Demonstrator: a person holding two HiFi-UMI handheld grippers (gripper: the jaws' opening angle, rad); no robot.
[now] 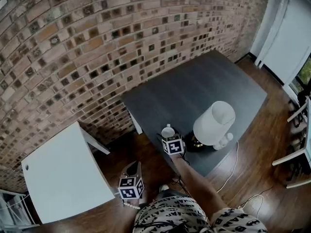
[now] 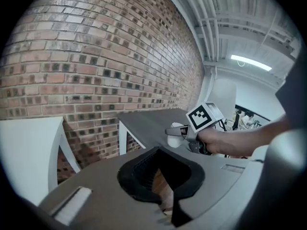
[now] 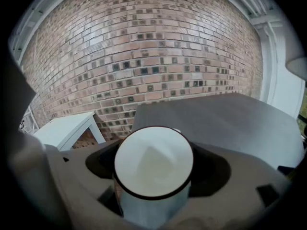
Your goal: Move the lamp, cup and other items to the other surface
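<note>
A white cup (image 1: pixel 168 131) stands at the near left edge of the dark table (image 1: pixel 194 86). My right gripper (image 1: pixel 170 136) reaches over that edge, and its jaws sit around the cup. The right gripper view looks down into the cup (image 3: pixel 153 169), which fills the space between the jaws. A lamp with a white shade (image 1: pixel 214 123) stands just right of the cup. My left gripper (image 1: pixel 132 169) hangs low over the floor between the two tables, with its fingers together and nothing in them. The left gripper view has the cup (image 2: pixel 175 137) and the right gripper (image 2: pixel 178 130) in the distance.
A white side table (image 1: pixel 63 178) stands to the left by the brick wall, with a gap of wooden floor between it and the dark table. A small white object (image 1: pixel 224 141) sits by the lamp's base. The lamp's cord (image 1: pixel 233 166) trails across the floor. White chairs (image 1: pixel 296 149) stand at the right.
</note>
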